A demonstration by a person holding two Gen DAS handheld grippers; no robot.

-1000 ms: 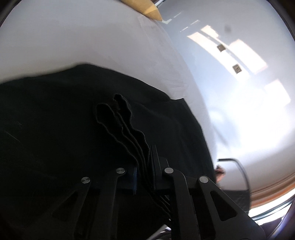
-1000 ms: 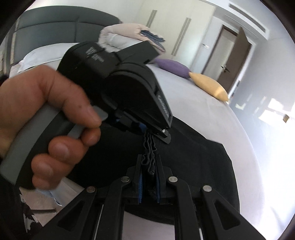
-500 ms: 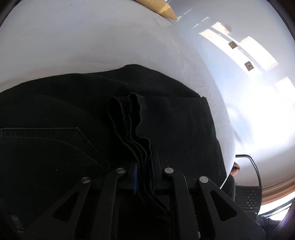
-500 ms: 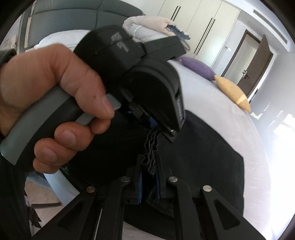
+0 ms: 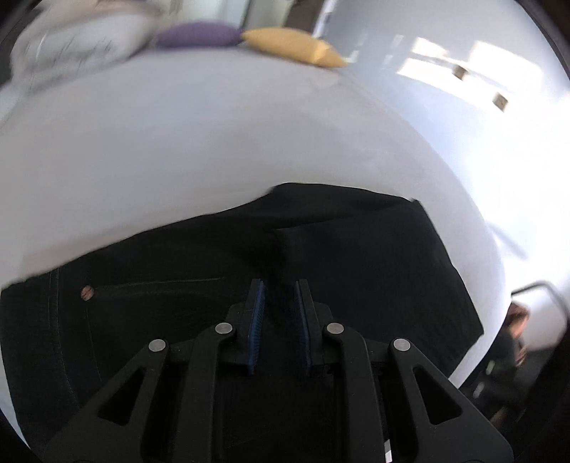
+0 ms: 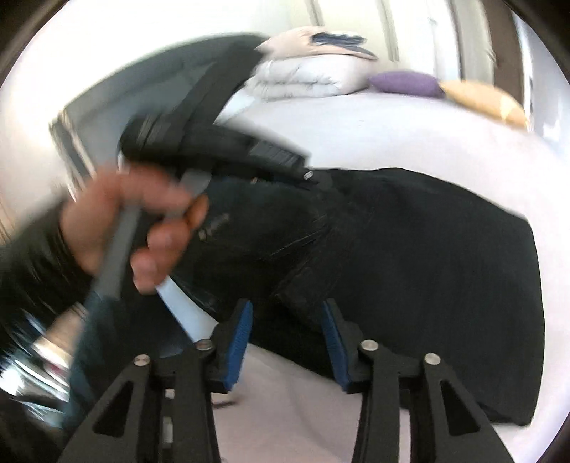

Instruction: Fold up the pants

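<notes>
The black pants [image 5: 374, 270] lie folded on the white bed [image 5: 213, 149]; a rivet and pocket seam show at the left. My left gripper [image 5: 278, 285] is open and empty just above the fabric, blue pads apart. In the right wrist view the pants [image 6: 427, 256] spread across the bed's near edge. My right gripper [image 6: 286, 306] is open and empty over the pants' near edge. The left gripper's black body [image 6: 213, 156] and the hand holding it are blurred at the left of that view.
A purple pillow [image 5: 199, 34] and a yellow pillow [image 5: 295, 46] lie at the far end of the bed, beside a folded white duvet [image 6: 306, 74]. A dark headboard [image 6: 199, 82] stands at the left. A person [image 5: 509, 342] is by the bed's right edge.
Both grippers have let go of the bunched pants fabric and opened. The fabric now lies flat on the bed. Both grippers have pulled back, with motion blur.
</notes>
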